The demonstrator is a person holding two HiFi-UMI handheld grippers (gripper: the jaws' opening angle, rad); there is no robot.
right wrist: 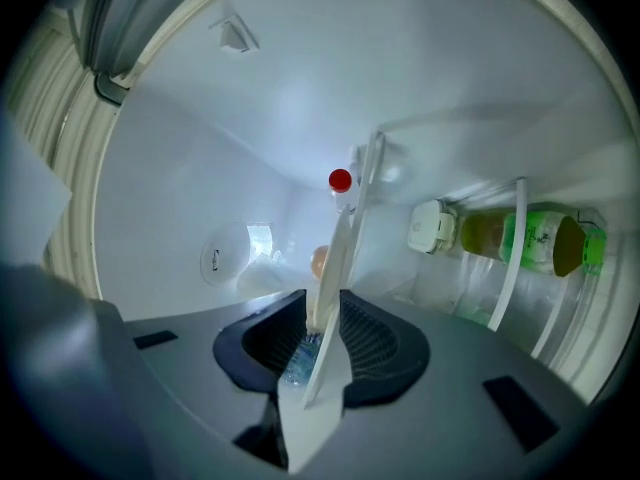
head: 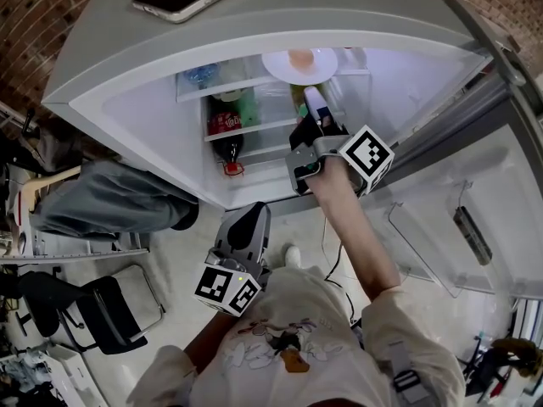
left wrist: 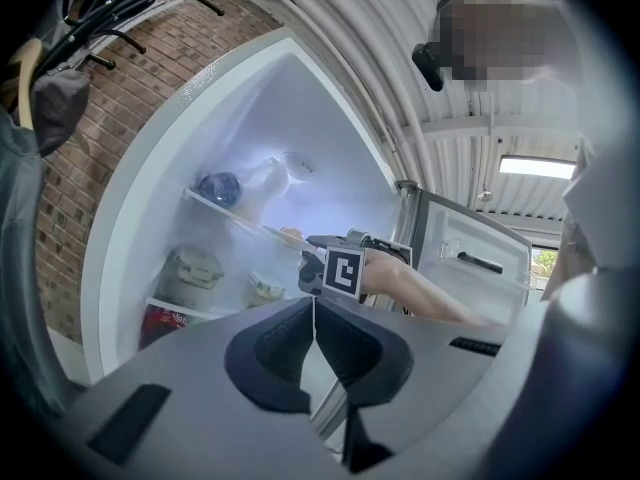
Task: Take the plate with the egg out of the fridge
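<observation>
Both jaws of the right gripper [right wrist: 322, 316] pinch the round white plate [head: 278, 66] at its near rim, pale egg [head: 300, 58] beyond; left gripper [left wrist: 314, 313] closed, empty.

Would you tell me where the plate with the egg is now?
Head view, upper centre: the plate with the egg is at the fridge's top shelf, above and right of the cola bottle, its near rim clamped by the right gripper.
</observation>
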